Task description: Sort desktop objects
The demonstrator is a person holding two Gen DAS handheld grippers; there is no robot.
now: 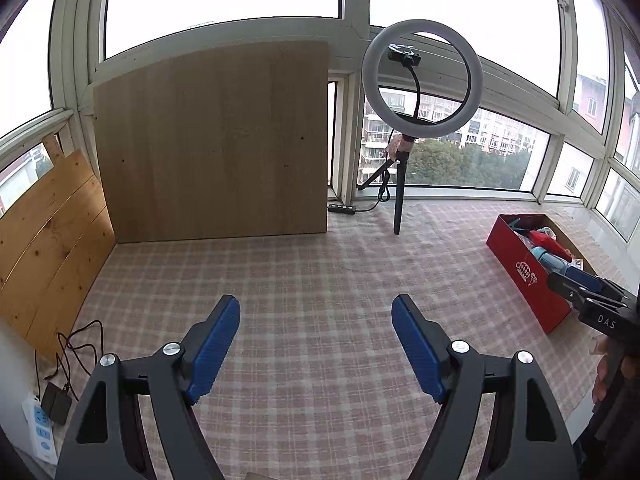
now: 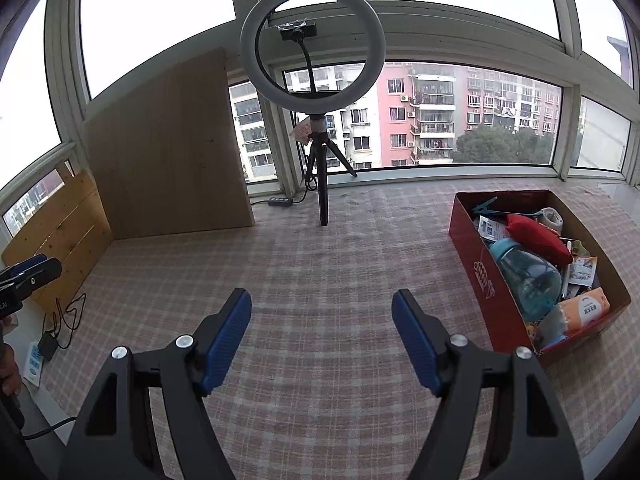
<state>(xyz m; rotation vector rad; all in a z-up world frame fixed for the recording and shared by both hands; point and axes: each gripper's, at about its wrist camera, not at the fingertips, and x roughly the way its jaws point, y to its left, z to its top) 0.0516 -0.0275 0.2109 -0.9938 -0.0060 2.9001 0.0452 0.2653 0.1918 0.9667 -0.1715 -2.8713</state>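
Left gripper (image 1: 316,344) and right gripper (image 2: 322,340) wide, empty, above checked desk cloth (image 2: 320,264), red box (image 2: 486,280) at right edge holding bottle (image 2: 528,276), perhaps tissues.

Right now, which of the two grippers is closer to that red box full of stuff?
Right. The right gripper hovers open over the checked cloth with the red box just beside it; the left gripper is farther off, with the right gripper between it and the box.

Open, empty right hand-held gripper (image 2: 322,330) hovers beside the filled red box (image 2: 476,264).
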